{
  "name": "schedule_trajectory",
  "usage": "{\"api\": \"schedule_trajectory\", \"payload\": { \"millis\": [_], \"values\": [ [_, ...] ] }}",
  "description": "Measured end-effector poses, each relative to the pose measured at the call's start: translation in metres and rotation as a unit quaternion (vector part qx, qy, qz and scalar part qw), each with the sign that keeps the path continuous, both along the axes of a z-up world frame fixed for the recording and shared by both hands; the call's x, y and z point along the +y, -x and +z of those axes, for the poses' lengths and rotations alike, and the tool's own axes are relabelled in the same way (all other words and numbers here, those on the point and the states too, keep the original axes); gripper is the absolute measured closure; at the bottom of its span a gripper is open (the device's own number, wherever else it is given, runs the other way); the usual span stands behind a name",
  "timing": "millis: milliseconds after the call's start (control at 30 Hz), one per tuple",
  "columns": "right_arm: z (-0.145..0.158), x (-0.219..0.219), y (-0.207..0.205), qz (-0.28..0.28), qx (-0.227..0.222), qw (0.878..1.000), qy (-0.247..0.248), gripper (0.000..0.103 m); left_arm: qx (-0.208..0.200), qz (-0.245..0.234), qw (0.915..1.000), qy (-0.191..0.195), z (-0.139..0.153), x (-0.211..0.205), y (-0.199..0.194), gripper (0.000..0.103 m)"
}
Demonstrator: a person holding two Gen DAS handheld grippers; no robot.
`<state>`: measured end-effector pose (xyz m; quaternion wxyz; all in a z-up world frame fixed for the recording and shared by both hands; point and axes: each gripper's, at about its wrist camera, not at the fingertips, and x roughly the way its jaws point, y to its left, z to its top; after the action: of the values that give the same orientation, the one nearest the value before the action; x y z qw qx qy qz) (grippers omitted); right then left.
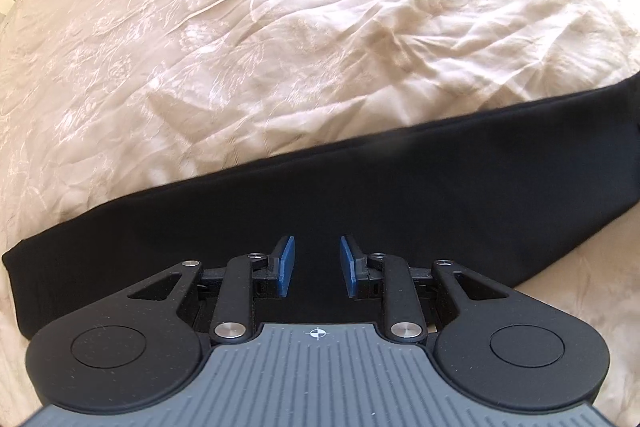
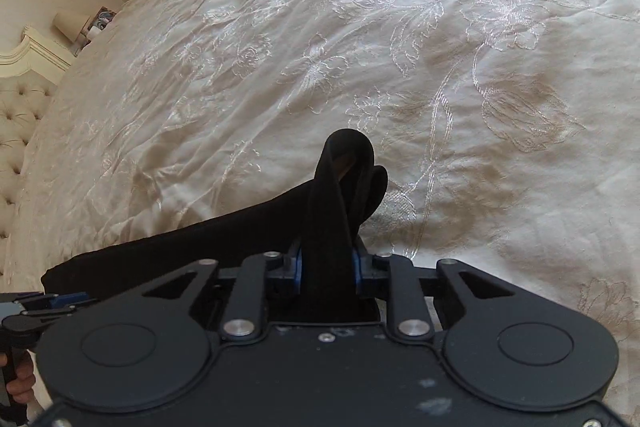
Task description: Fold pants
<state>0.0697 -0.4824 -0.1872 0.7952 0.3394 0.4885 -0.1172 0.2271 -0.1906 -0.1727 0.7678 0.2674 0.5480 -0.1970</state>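
A: Pants lie along the bed's near edge, soft and limp. Right gripper fingers pinch a bunched end.

B: Left gripper fingers stand narrow and empty just above the cloth; you take the edge there.

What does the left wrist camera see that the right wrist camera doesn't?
Only the left wrist view shows the black pants lying as a long flat band, with the left tongs parted above them. Only the right wrist view shows the right tongs pinching a bunched-up end, plus the tufted headboard. Both show the cream embroidered bedspread.
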Motion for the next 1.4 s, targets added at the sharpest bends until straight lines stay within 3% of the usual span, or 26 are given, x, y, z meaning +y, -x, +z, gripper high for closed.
{"api": "schedule_trajectory", "payload": {
  "millis": [267, 433, 633, 900, 1000, 1100, 1200, 1400],
  "values": [
    [0.038, 0.011, -0.003, -0.010, -0.023, 1.000, 0.008, 0.080, 0.023, 0.030, 0.9992, -0.011, -0.047, -0.034, -0.047, 0.078],
    [0.057, 0.025, -0.010, -0.007, -0.028, 0.999, 0.019, 0.080, 0.017, 0.024, 0.9996, -0.004, -0.037, -0.037, -0.054, 0.078],
    [0.083, 0.049, -0.024, 0.014, -0.045, 0.998, 0.029, 0.083, 0.015, 0.061, 0.9972, 0.040, -0.006, 0.011, -0.038, 0.077],
    [0.111, 0.121, -0.057, 0.074, -0.079, 0.994, 0.034, 0.083, 0.034, 0.113, 0.9927, 0.026, -0.004, 0.093, -0.021, 0.078],
    [0.109, 0.149, -0.071, 0.092, -0.073, 0.992, 0.036, 0.085, 0.033, 0.124, 0.9912, 0.031, -0.001, 0.115, -0.020, 0.078],
    [0.108, 0.164, -0.074, 0.098, -0.063, 0.991, 0.068, 0.086, 0.028, 0.129, 0.9906, 0.036, 0.004, 0.129, -0.021, 0.078],
    [0.105, 0.153, -0.061, 0.073, -0.046, 0.993, 0.078, 0.086, 0.015, 0.122, 0.9916, 0.041, 0.010, 0.137, -0.021, 0.078],
    [0.077, 0.093, -0.035, 0.006, 0.025, 0.987, 0.160, 0.086, 0.014, 0.138, 0.9896, 0.039, 0.002, 0.157, -0.028, 0.078]
  ]
}}
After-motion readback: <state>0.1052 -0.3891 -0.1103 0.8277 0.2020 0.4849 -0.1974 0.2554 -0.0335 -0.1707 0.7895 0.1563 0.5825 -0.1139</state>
